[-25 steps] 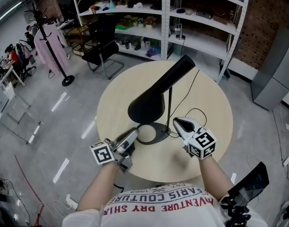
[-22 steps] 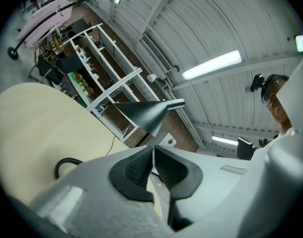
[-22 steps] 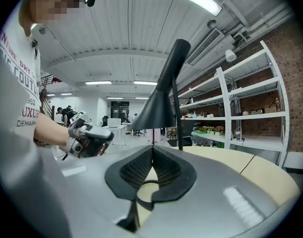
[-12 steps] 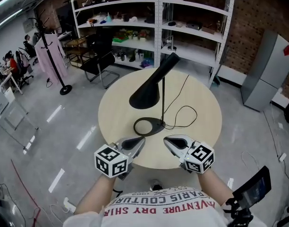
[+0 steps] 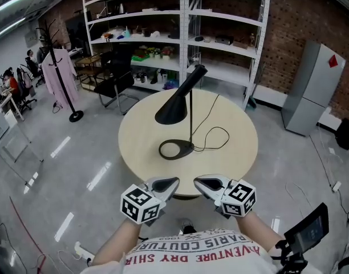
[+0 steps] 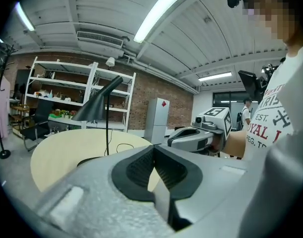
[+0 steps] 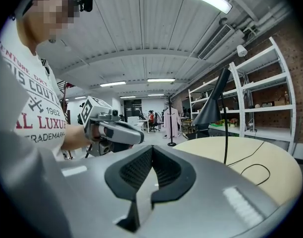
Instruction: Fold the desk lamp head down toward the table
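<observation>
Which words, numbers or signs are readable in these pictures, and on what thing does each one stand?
"ARIS COUTURE": upside down on the person's shirt, head view.
"AVENTURE DRY SHI": upside down, same shirt, next line.
"1962", "AL LUXUR", "TRADEMARK": same shirt, right gripper view.
"EST.", "OYAL L": same shirt, left gripper view.
Two marker cubes: square patterns only, no letters.
Red diamond sign on the fridge: no readable text.
Things on the shelves: too small to read.
</observation>
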Tool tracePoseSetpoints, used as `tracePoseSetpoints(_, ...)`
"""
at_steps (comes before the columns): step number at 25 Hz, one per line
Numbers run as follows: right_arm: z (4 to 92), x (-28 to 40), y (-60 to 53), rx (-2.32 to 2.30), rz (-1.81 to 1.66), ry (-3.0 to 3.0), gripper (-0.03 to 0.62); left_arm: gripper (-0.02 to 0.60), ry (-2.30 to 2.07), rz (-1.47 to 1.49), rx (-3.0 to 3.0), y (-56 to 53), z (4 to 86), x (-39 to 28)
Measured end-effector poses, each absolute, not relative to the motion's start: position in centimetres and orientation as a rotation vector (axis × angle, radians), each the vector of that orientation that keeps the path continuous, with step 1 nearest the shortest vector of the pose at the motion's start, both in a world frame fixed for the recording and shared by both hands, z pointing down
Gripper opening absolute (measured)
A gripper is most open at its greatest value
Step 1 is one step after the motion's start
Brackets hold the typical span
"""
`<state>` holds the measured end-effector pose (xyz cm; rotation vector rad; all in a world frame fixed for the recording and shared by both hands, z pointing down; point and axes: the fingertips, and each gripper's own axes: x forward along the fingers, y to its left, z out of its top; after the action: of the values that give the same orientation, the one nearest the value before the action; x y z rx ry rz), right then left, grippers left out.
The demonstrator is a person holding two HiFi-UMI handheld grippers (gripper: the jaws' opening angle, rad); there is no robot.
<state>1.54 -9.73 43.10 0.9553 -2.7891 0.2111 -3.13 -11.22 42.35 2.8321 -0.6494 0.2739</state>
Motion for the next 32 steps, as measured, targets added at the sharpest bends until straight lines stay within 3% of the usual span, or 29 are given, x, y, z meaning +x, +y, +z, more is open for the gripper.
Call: tracePoseSetpoints(32, 43.5, 3.7, -7.9, 1.015, 0.271, -2.812, 0.002, 0.000, -0.683, 0.297, 2.804, -9.7, 43.7, -2.1)
